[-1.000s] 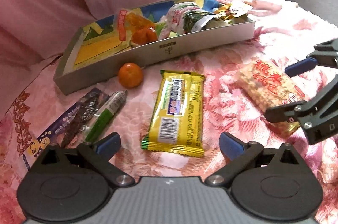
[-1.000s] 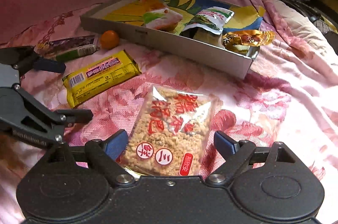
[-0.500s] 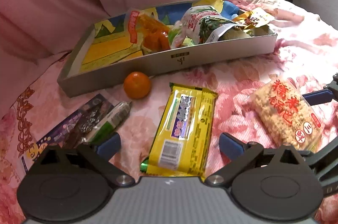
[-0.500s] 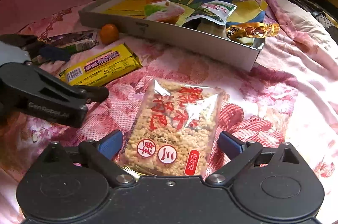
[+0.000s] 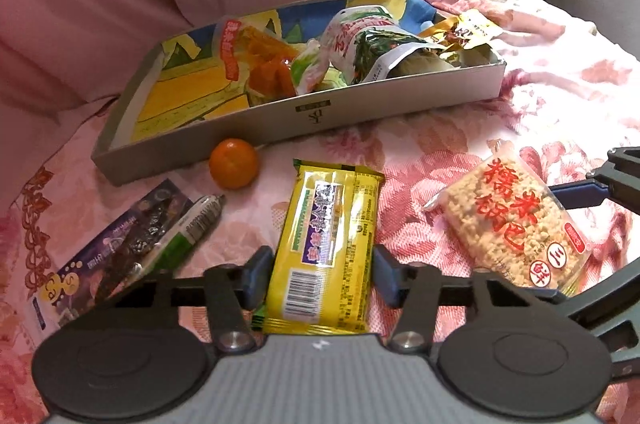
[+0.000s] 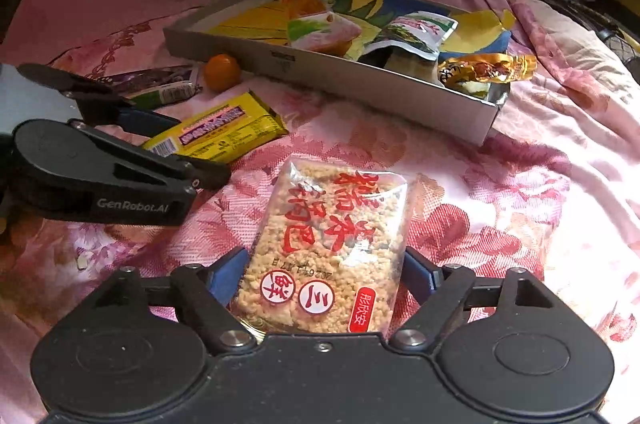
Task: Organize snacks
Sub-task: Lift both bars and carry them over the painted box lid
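Pink floral bedding carries the work; a shallow grey box (image 5: 304,112), already part filled with packets, lies beyond both claws.

Changes: the left claw (image 5: 320,274) has just been closing, and its blue pads now sit against both long edges of the yellow snack bar (image 5: 328,244), pinching its near end. The right claw (image 6: 324,274) has also narrowed a little; its pads bracket the rice cracker bag (image 6: 324,248) and appear to touch the bag's sides, though whether they truly press cannot be confirmed.

Judgement: both packets look about to be lifted toward the box ahead; neither has left the bedding.

Still loose, ahead and left of the left claw: an orange (image 5: 234,163), a green tube (image 5: 188,232) and a purple packet (image 5: 116,244).

Obscured: each claw body hides the near end of its packet. The box's contents overlap, so no count is possible. The purple packet's near end is cut off.
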A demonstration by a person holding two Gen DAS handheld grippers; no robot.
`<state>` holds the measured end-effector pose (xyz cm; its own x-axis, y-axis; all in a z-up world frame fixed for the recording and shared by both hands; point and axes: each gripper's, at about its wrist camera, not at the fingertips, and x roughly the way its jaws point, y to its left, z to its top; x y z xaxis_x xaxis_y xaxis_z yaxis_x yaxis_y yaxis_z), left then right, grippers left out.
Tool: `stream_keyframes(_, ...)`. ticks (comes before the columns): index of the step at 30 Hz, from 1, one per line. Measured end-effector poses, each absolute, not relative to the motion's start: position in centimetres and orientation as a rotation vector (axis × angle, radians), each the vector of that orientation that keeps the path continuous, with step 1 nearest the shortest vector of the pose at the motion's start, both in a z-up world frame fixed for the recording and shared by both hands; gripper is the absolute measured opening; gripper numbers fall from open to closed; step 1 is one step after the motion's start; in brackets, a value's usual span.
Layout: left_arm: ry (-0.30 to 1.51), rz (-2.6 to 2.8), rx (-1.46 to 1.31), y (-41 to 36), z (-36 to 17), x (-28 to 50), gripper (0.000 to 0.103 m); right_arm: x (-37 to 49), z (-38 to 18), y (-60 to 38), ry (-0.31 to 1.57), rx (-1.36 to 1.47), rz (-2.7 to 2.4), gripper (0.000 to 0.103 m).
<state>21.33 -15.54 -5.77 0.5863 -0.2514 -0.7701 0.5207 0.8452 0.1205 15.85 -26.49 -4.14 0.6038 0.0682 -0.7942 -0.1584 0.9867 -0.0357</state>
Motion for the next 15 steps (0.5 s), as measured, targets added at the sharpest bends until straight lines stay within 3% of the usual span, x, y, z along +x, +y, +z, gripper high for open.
stream_keyframes(15,0.831,-0.285,0.309,-14.8,-3.8,19.5,0.053,14.8,-3.4,-24.7,0.759,-0.308,0.15,0.08)
